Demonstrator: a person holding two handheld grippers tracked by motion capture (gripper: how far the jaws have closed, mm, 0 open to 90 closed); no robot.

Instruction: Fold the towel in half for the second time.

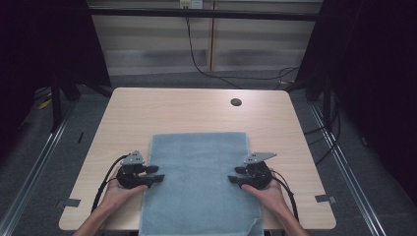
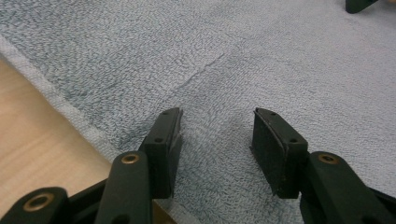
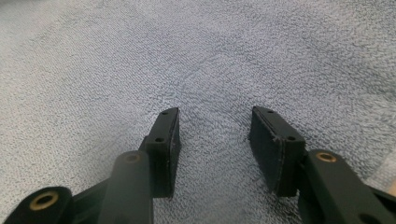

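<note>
A blue-grey towel (image 1: 196, 182) lies flat on the wooden table (image 1: 172, 108), its near end reaching the front edge. My left gripper (image 1: 158, 173) sits at the towel's left edge, pointing right, with its jaws apart. In the left gripper view the open left gripper (image 2: 217, 121) hovers low over the towel (image 2: 261, 60) just inside its hem, nothing pinched. My right gripper (image 1: 233, 174) mirrors it at the right edge, pointing left. In the right gripper view the right gripper (image 3: 215, 119) is open over the flat towel (image 3: 187, 56).
A round cable hole (image 1: 236, 102) sits at the table's back right. The towel's near right corner (image 1: 253, 226) is slightly curled. Bare wood (image 2: 32, 135) shows left of the hem. The right gripper's tip (image 2: 357, 4) shows across the towel. Cables trail on the floor behind.
</note>
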